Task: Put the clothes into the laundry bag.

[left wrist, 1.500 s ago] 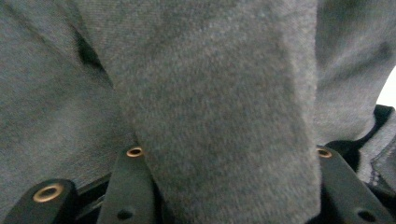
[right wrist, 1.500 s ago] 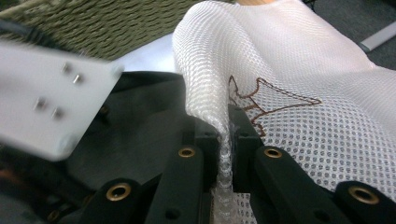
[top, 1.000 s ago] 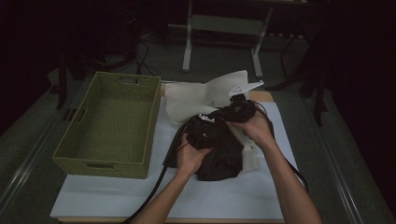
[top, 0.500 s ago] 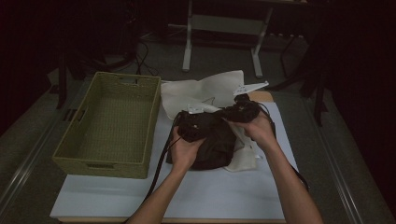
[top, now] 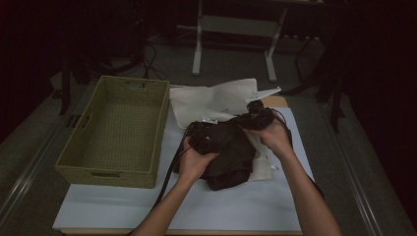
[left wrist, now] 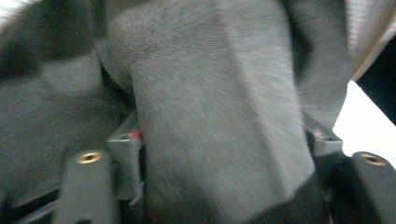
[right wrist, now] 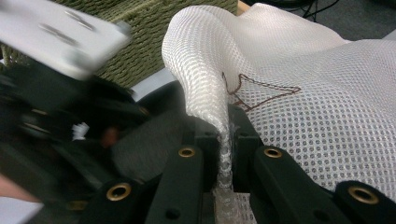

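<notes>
Right gripper view: my right claw [right wrist: 224, 135] is clenched on the white mesh bag [right wrist: 327, 116]; left claw's [left wrist: 219, 154] jaws have just been opening around the dark garment [left wrist: 210, 116] — next, stuff it inside

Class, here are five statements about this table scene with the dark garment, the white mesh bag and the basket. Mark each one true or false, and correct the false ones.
1. The right tool pinches a fold of the white mesh bag. True.
2. The woven basket stands to the left of the dark garment in the high view. True.
3. The dark garment lies inside the basket. False: it lies on the white table cover, beside the basket.
4. The mesh bag is black. False: it is white.
5. Dark fabric sits between the jaws of the left tool, which have just been opening. True.
</notes>
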`<state>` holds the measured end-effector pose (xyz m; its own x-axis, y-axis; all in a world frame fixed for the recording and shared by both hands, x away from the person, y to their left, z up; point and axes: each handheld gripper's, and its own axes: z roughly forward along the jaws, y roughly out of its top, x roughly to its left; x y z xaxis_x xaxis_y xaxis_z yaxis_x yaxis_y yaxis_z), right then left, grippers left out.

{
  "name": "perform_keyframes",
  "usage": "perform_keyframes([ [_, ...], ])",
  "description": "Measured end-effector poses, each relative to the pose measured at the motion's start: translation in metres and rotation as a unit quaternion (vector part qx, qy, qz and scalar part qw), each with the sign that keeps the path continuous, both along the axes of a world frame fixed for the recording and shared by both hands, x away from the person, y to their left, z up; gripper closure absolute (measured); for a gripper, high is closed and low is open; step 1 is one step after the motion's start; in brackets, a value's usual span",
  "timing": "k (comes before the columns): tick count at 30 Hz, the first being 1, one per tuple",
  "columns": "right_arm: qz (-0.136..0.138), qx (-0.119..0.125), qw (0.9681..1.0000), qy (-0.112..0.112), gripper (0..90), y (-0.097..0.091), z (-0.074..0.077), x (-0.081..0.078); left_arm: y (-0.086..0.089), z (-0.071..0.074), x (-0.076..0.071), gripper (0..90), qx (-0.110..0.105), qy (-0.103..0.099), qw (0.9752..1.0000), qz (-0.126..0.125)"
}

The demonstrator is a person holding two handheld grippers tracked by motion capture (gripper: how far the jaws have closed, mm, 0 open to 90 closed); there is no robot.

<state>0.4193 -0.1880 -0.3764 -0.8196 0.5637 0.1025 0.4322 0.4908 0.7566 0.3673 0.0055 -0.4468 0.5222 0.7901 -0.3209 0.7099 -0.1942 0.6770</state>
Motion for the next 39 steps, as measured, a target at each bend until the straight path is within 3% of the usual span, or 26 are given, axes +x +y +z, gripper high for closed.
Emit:
perform_keyframes([
  [5,0.000,-0.004,1.0000,-0.002,84.8,0.002,-0.001,0.000,0.019,0.013,-0.015,20.3,0.012,-0.023,0.9996,-0.005],
  [9,-0.002,-0.003,1.0000,-0.001,84.8,0.002,-0.002,0.000,0.029,0.013,-0.021,16.7,0.011,-0.030,0.9995,-0.006],
  [14,-0.003,0.002,1.0000,0.002,84.8,0.004,-0.003,0.001,0.023,-0.018,-0.023,14.3,0.018,0.005,0.9993,-0.033],
  [15,-0.002,0.003,1.0000,0.002,84.8,0.005,-0.003,0.001,0.023,-0.018,-0.023,14.2,0.018,0.005,0.9993,-0.033],
  [17,-0.003,0.004,1.0000,0.003,84.8,0.006,-0.002,0.001,0.002,-0.038,-0.022,14.2,0.028,0.020,0.9975,-0.061],
  [19,-0.003,0.006,1.0000,0.004,84.8,0.006,-0.002,0.000,-0.009,-0.044,-0.019,15.5,0.035,0.023,0.9976,-0.056],
  [21,-0.001,0.011,0.9999,0.003,84.9,0.005,-0.002,0.000,-0.018,-0.048,-0.015,21.6,0.052,0.019,0.9979,-0.032],
  [24,0.001,0.018,0.9998,0.001,84.9,0.005,0.000,-0.002,-0.024,-0.053,-0.007,51.0,0.059,0.022,0.9980,-0.006],
  [27,0.002,0.016,0.9999,-0.001,84.9,0.004,0.001,-0.003,-0.025,-0.051,-0.004,69.1,0.054,0.012,0.9985,0.000],
  [28,0.002,0.010,0.9999,-0.003,84.9,0.004,0.001,-0.004,-0.023,-0.046,-0.001,71.1,0.039,0.005,0.9992,0.007],
  [30,0.001,0.006,1.0000,-0.004,84.9,0.003,0.000,-0.004,-0.023,-0.046,-0.001,72.1,0.039,0.005,0.9992,0.007],
  [31,0.003,0.004,1.0000,-0.001,84.9,0.002,-0.002,-0.005,-0.018,-0.036,0.003,73.2,0.010,-0.021,0.9995,0.022],
  [32,0.001,0.004,1.0000,0.000,84.9,0.001,-0.003,-0.005,-0.015,-0.033,0.004,73.5,-0.002,-0.027,0.9992,0.030],
  [33,0.002,0.003,1.0000,0.000,84.9,0.000,-0.004,-0.005,-0.015,-0.033,0.004,73.8,-0.002,-0.027,0.9992,0.030],
  [34,0.001,0.004,1.0000,0.001,84.9,-0.002,-0.006,-0.006,-0.009,-0.025,0.005,73.9,-0.015,-0.041,0.9979,0.048],
  [35,0.001,0.004,1.0000,0.001,84.9,-0.002,-0.006,-0.006,-0.009,-0.025,0.005,74.0,-0.015,-0.041,0.9979,0.048],
  [36,-0.002,0.005,1.0000,0.002,84.8,-0.005,-0.008,-0.006,-0.004,-0.019,0.007,74.0,-0.023,-0.054,0.9965,0.060],
  [39,0.002,0.013,0.9999,0.009,85.0,-0.007,-0.008,-0.006,-0.001,-0.017,0.009,73.9,-0.029,-0.059,0.9957,0.065],
])
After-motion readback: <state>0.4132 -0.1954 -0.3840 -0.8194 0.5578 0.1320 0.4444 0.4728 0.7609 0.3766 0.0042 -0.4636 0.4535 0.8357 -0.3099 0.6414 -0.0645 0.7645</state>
